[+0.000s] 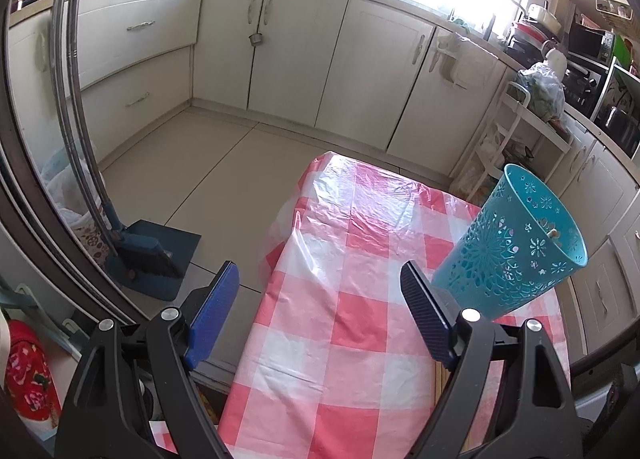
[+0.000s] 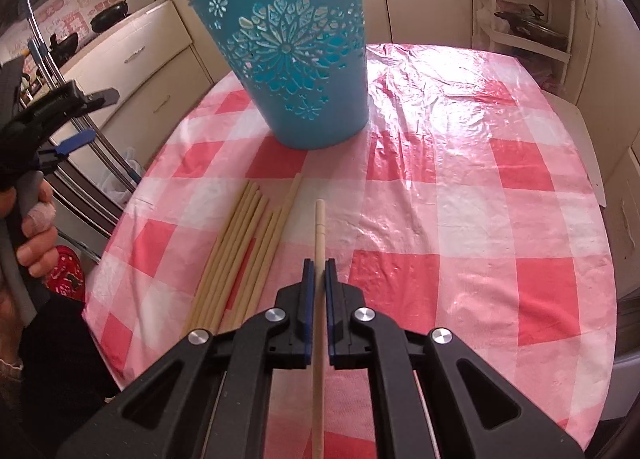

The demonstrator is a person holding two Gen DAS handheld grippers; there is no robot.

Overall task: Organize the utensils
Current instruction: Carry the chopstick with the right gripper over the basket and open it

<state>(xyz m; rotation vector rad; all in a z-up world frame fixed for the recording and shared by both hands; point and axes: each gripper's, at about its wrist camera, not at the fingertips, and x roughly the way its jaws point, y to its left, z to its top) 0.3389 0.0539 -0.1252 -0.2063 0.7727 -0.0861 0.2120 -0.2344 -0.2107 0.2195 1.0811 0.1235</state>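
A teal perforated holder (image 2: 304,59) stands upright on the red-and-white checked table (image 2: 460,199). It also shows in the left wrist view (image 1: 516,247), with a chopstick end inside. Several wooden chopsticks (image 2: 244,251) lie in a bundle in front of it. My right gripper (image 2: 319,265) is shut on one wooden chopstick (image 2: 319,227), held above the table and pointing at the holder. My left gripper (image 1: 320,279) is open and empty, above the table's left edge, left of the holder. It also shows at the left of the right wrist view (image 2: 86,115).
Cream kitchen cabinets (image 1: 304,59) run along the back. A blue dustpan and broom (image 1: 148,251) stand on the floor left of the table. A white shelf rack (image 2: 524,7) stands behind the table's far right. A red patterned item (image 1: 28,371) lies at lower left.
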